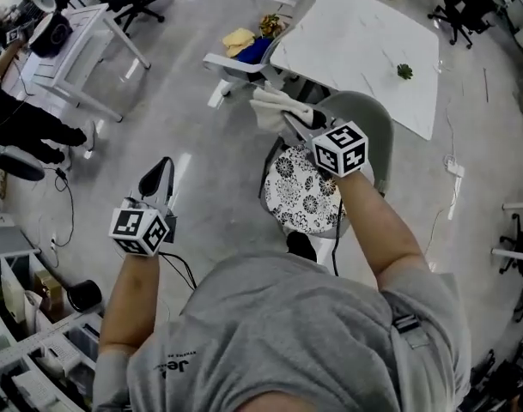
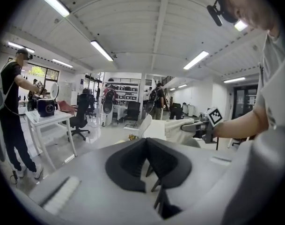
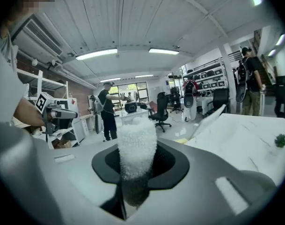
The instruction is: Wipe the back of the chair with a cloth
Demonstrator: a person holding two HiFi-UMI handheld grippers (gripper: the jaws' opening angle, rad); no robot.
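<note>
Looking down in the head view, the right gripper holds the cloth bunched near the top edge of the chair back; I cannot tell whether they touch. The left gripper hangs well apart, over the floor, steadying nothing. If the chair turns or shifts under a push, the wipe would likely skid off the back.

In the left gripper view, its jaws are pressed together with nothing between them, and the cloth shows across the room in the other gripper.

In the right gripper view, the jaws pinch a thick fold of cloth that stands up between them. Only that fold seems caught, so dragging hard along the back could pull it free, or the loose bunch could roll rather than wipe.
</note>
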